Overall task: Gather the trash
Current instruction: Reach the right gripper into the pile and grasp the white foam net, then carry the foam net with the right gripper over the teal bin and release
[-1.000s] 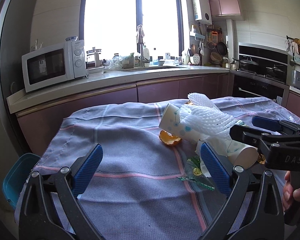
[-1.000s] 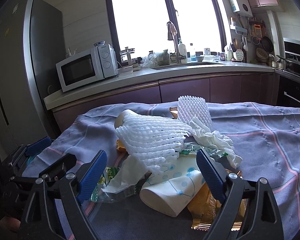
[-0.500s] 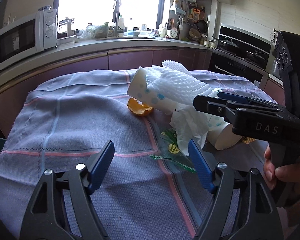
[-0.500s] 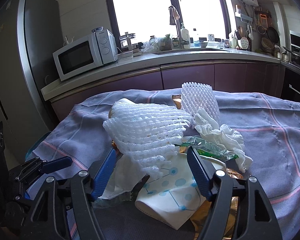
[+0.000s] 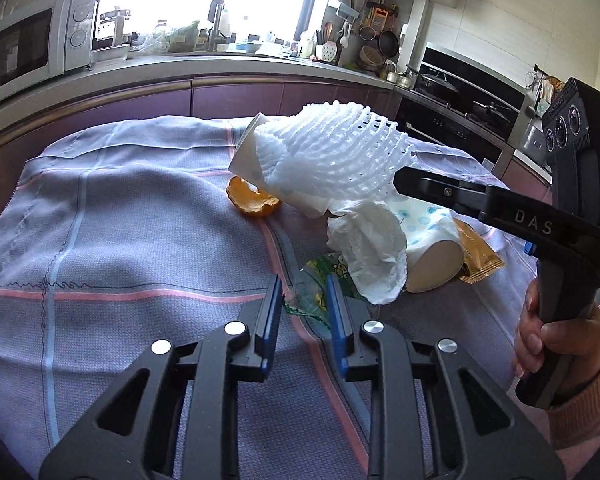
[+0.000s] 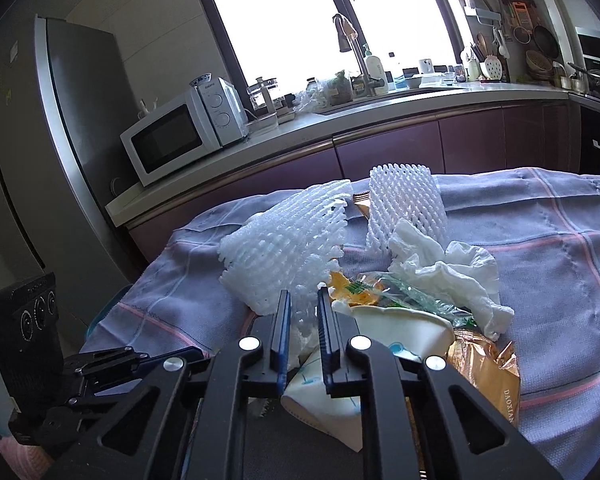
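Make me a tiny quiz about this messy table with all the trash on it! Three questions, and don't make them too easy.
1. True or false: the orange peel lies on the striped cloth.
2. Pick one. The right gripper is shut on:
A. the white foam net
B. a banana
C. a spoon
3. Fill in the word: the crumpled tissue lies right beside a tipped-over paper ___.

Key
1. True.
2. A.
3. Cup.
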Available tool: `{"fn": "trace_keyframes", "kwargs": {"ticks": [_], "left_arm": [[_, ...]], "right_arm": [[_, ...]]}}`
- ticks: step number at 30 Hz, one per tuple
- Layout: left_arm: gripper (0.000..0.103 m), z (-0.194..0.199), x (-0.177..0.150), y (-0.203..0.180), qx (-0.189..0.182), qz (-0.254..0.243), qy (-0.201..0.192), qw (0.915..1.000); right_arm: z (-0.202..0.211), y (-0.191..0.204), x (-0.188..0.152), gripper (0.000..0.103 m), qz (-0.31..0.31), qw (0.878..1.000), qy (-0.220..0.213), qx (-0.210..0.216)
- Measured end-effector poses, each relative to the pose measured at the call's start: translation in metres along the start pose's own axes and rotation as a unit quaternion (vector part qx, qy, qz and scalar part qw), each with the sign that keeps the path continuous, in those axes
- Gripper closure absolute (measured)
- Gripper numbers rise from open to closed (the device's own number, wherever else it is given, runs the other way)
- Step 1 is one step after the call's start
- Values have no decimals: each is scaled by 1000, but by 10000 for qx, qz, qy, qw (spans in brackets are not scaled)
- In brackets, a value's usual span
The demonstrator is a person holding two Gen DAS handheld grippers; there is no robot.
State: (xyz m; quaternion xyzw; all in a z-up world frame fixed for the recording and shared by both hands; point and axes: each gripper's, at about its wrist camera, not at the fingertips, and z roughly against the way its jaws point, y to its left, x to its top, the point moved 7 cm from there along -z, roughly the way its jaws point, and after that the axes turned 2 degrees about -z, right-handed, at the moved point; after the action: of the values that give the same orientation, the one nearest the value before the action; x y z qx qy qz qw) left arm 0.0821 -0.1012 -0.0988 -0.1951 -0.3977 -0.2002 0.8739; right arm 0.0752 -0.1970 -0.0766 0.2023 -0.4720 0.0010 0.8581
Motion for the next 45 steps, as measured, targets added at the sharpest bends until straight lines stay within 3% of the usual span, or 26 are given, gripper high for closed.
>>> {"fn": "trace_keyframes", "kwargs": {"ticks": [17, 24, 28, 37, 45], "left_arm": [[85, 83, 9, 38, 297, 95, -561, 9979], [85, 133, 2, 85, 935, 225, -873, 9915], [85, 172, -4, 137, 1499, 600, -1066, 9811], [84, 238, -37, 271, 2850, 1475, -1070, 9410], [84, 236, -67, 347, 3277, 1857, -707, 9237]], "right_arm": [[23, 43, 16, 94, 235, 9977, -254, 589], [7, 89, 15, 94, 423, 9923, -32, 1164], [-15, 128, 13, 94, 593, 9854, 208, 1582], [-78, 226, 6, 94, 1074, 9615, 843, 2383], [-135, 283, -14, 94, 1484, 9486, 1386, 2429]]}}
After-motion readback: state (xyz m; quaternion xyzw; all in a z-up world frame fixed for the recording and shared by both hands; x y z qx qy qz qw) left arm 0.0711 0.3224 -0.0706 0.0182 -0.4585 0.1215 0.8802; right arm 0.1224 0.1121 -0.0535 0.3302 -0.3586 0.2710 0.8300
